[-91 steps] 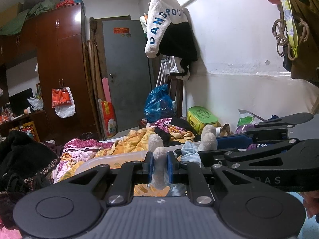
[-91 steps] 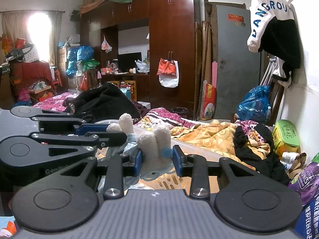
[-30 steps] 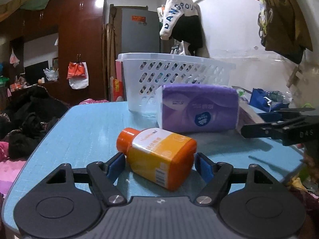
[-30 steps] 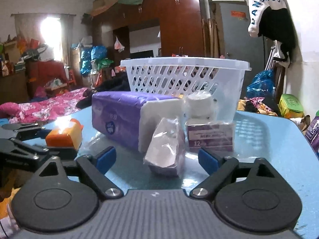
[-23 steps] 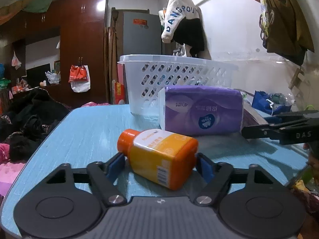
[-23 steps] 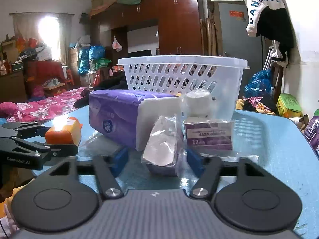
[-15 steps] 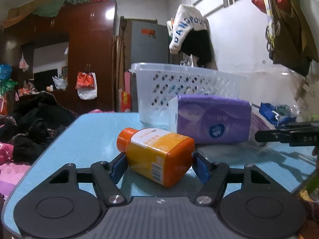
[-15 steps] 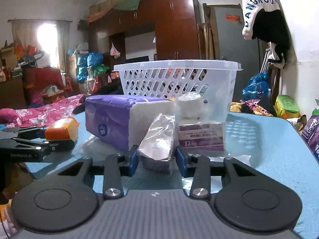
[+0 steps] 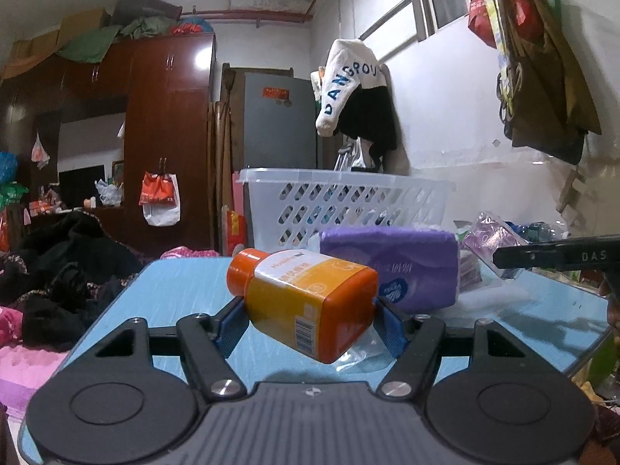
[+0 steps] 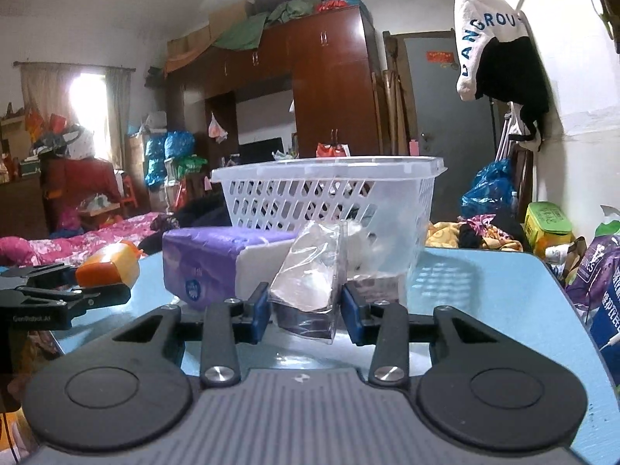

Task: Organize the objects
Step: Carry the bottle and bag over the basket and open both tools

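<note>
Orange bottle (image 9: pixel 306 302) lies on its side, clamped in the left hand-held gripper (image 9: pixel 310 319) above the blue desk (image 9: pixel 162 294). Right hand-held gripper (image 10: pixel 304 312) pinches a clear plastic packet (image 10: pixel 310 275) before the white basket (image 10: pixel 329 190).

Three seconds ago both grippers held plush toys over the bed. A second ago they stood open around items on the blue counter (image 9: pixel 162 290). Now the left gripper (image 9: pixel 310 323) clamps the orange bottle (image 9: pixel 306 302), and the right gripper (image 10: pixel 306 310) clamps the clear plastic packet (image 10: pixel 310 275), both raised off the counter.
</note>
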